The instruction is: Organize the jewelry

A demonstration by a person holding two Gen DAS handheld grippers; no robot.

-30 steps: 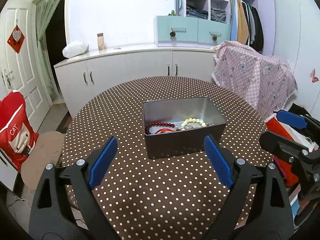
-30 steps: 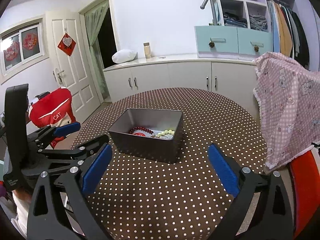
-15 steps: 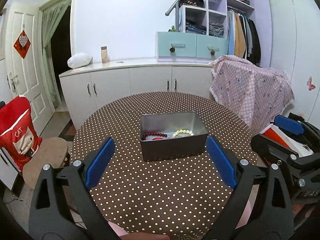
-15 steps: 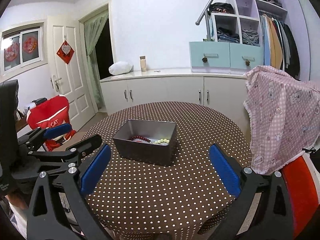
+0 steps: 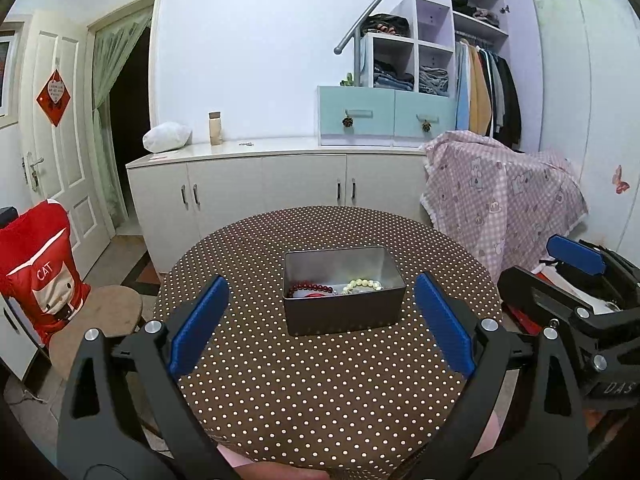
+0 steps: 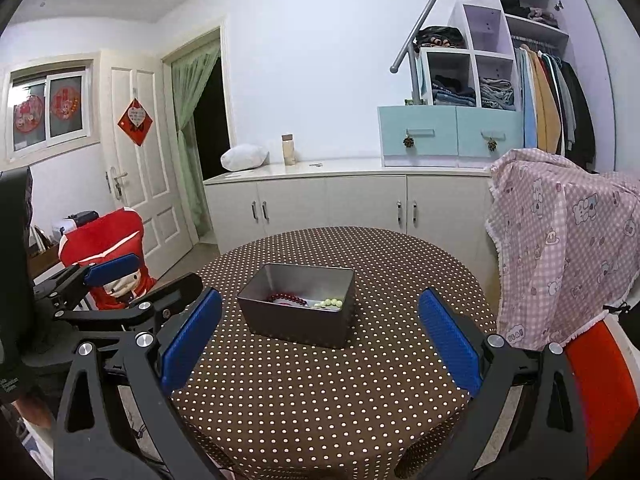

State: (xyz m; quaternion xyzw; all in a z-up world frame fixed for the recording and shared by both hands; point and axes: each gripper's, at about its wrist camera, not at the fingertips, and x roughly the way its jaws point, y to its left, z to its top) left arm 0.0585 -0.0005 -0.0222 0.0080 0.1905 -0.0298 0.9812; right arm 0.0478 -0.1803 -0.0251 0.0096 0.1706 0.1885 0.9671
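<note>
Tin: grey metal tin (image 5: 343,294) sits near the middle of the round polka-dot table (image 5: 320,380), open-topped, nothing covering it.
Jewelry: red bead bracelet (image 5: 310,290) and pale green bead bracelet (image 5: 363,283) both lie inside the tin, side by side on its floor; something silvery lies between them, too small to name.
Left claw: left claw (image 5: 320,324) spread wide, blue pads apart, nothing between them, and it's hanging back over the near edge of the table.
Right claw: right claw (image 6: 320,336) is spread wide too, empty, well short of the tin.
Change: both claws have pulled back and up from the tin over the last second; the tin looks smaller and farther off in both views now.
Table check: no loose jewelry visible on the cloth around the tin.
Reading: looks like the job's wrapped, pieces stowed and both claws retreating.
</note>
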